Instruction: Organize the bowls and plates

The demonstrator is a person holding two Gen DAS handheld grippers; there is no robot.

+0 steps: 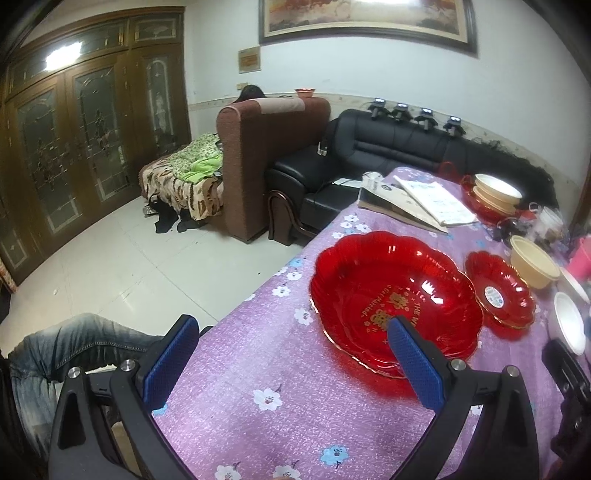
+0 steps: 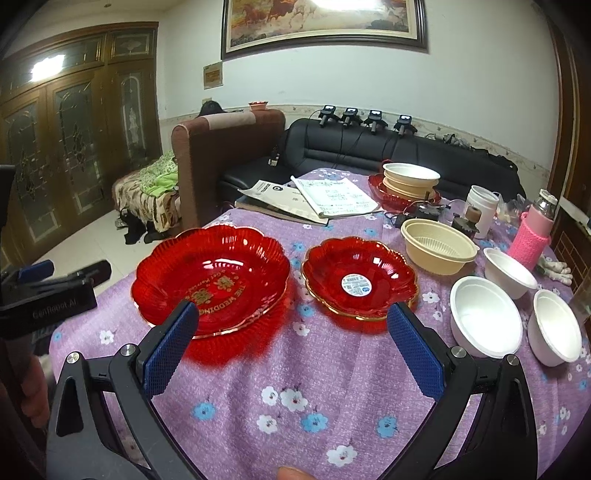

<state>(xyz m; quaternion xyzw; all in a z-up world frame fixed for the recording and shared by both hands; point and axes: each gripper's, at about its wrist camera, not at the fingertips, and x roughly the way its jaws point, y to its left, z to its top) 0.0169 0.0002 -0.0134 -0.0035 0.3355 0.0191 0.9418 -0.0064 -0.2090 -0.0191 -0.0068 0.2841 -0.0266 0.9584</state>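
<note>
While both hand-held grippers [image 1: 291,328] [image 2: 291,314] gape empty, red plates [image 2: 212,278] sit on a purple floral tablecloth [image 2: 295,369].

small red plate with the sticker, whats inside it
Inside the small red plate only a round white sticker shows, at its centre. No food and no other dish is in it. What lies under the plate on the purple tablecloth is hidden.

Both views are evenly lit from overhead indoor light. A bright lamp reflection glares off the glass cabinet doors [image 1: 59,59] and off the framed picture [image 2: 325,7]. The large red plate [image 2: 212,280] throws a red glow on the counter [image 2: 295,369]. Fisheye curvature bends edges; corners fall black.
</note>
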